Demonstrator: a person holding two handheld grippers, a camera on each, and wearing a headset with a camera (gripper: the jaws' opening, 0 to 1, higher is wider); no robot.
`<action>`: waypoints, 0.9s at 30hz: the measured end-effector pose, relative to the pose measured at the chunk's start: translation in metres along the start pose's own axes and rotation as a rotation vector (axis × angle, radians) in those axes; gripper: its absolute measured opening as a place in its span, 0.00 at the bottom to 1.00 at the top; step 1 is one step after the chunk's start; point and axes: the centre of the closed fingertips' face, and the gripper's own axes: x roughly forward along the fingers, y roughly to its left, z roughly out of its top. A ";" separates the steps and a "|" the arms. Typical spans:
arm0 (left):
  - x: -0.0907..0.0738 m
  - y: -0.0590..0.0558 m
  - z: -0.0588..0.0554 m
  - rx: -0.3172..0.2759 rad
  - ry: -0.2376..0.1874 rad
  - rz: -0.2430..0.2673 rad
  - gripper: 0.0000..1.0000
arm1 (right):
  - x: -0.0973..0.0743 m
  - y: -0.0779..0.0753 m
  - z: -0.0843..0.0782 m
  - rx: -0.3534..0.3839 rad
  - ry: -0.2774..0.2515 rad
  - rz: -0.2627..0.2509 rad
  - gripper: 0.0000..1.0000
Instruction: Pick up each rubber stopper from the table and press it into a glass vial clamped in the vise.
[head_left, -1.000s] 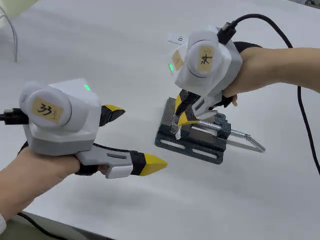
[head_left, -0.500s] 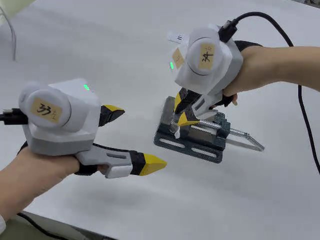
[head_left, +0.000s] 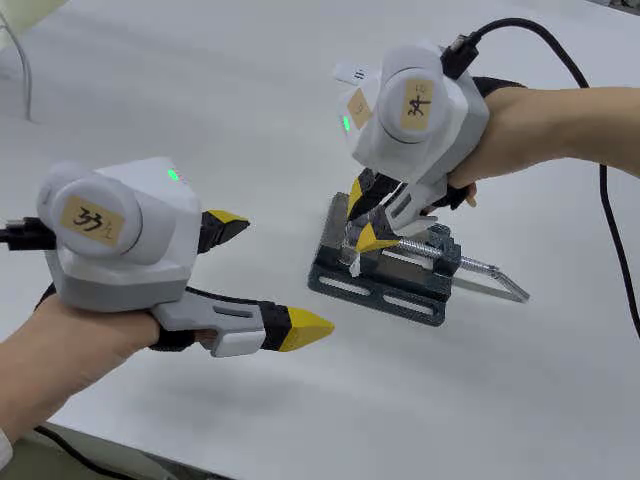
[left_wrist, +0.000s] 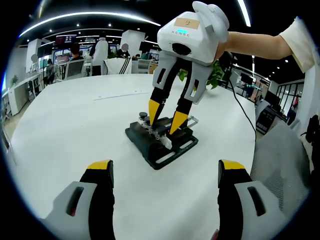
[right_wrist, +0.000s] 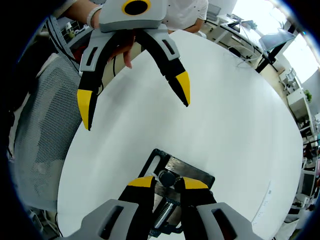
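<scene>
White tabletop (head_left: 200, 80) runs under everything I can see from here, and the dark metal vise (head_left: 380, 285) sits on it as my reference point. A glass vial (head_left: 351, 258) stands clamped at the near-left end of the vise, upright as far as I can tell. In the right gripper view a dark, round rubber stopper (right_wrist: 166, 176) sits on the vise, just beyond my own yellow tips, where the vial stands. I cannot tell how deep it is seated.

The right gripper (head_left: 365, 218) hangs directly above that end of the vise and points down at it. Its jaws are a little apart. In the left gripper view the gap between the tips shows plainly with nothing caught in it, and the tips are clear of the vise top.

The left gripper (head_left: 270, 272) is well to the left of the vise, off the table, with its jaws spread wide and nothing in them. The vise's screw handle (head_left: 480, 268) sticks out on the far side, away from the left gripper.
</scene>
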 end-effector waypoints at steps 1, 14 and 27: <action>0.000 0.000 0.000 -0.001 -0.001 0.000 0.85 | -0.001 0.001 0.000 0.000 -0.003 0.007 0.16; 0.000 0.003 -0.003 -0.003 0.001 -0.004 0.84 | -0.012 0.000 0.000 0.070 -0.036 0.082 0.04; 0.002 0.006 -0.010 -0.017 0.007 -0.001 0.84 | -0.007 0.003 0.001 0.065 -0.023 0.125 0.00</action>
